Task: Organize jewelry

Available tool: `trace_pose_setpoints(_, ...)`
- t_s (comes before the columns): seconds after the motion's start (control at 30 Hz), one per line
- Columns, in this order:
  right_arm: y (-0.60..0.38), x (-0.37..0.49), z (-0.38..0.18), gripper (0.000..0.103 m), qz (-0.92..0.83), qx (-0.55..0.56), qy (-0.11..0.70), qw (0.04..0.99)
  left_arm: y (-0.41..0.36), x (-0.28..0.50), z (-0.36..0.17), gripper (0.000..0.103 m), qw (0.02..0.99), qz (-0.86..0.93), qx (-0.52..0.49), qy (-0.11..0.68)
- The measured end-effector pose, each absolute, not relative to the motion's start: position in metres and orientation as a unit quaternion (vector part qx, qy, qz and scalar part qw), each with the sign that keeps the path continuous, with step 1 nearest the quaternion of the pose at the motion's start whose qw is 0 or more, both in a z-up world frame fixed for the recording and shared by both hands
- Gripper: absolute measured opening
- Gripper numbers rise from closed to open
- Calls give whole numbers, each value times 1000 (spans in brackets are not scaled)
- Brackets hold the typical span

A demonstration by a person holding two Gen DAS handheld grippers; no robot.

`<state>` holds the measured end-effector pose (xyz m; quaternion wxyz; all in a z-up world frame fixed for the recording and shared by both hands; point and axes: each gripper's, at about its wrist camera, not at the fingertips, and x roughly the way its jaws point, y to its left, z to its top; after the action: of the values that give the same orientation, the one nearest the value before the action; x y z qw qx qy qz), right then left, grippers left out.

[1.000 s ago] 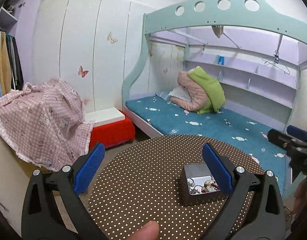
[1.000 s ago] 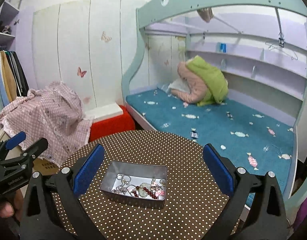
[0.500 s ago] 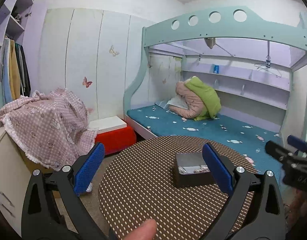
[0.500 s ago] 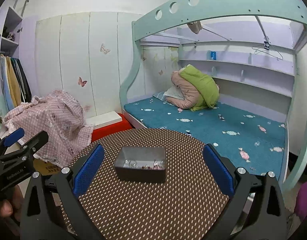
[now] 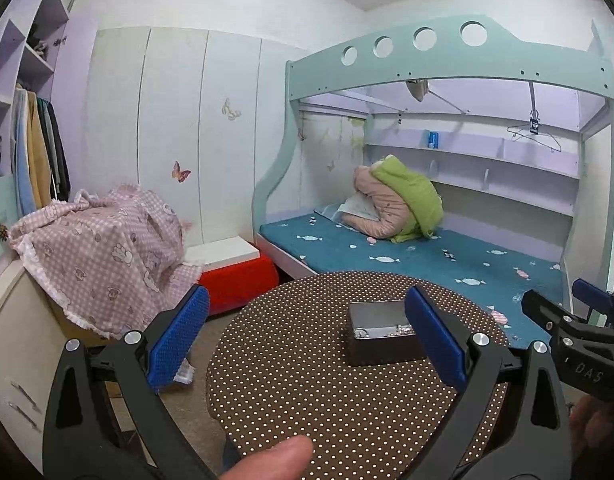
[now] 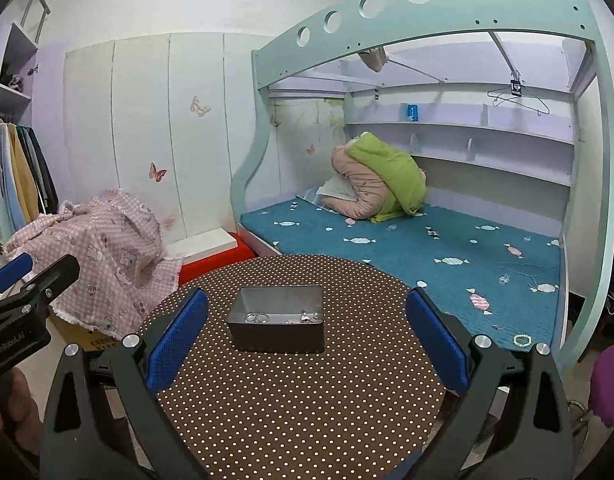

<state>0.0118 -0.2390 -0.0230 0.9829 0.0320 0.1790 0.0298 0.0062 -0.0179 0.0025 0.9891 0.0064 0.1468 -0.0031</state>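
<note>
A grey metal tin point(image 6: 278, 318) with jewelry point(image 6: 281, 317) inside stands on the round brown polka-dot table point(image 6: 299, 400). It also shows in the left wrist view point(image 5: 381, 334), partly behind a blue pad. My right gripper point(image 6: 307, 344) is open and empty, held back from the tin near the table's front. My left gripper point(image 5: 307, 344) is open and empty, to the left of the tin. A pale green bead bracelet point(image 6: 522, 340) lies on the bed's front edge, right of the table.
A bunk bed with a teal blanket point(image 6: 427, 248) and a pink-green quilt point(image 6: 381, 182) stands behind the table. A pink checked cloth point(image 6: 103, 256) covers furniture at left. A red and white stool point(image 6: 215, 246) sits by the wall.
Both grippers have pulled back and tilted up from the tin, so the tin looks smaller and farther and its contents are mostly hidden by its wall.
</note>
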Motion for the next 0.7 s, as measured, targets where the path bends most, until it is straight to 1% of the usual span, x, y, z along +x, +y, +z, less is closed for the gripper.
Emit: trace_pose_setpoints(0.7,-227,8,-26,95,32,21,174,984,-16,-2,4,98,991,12,12,133)
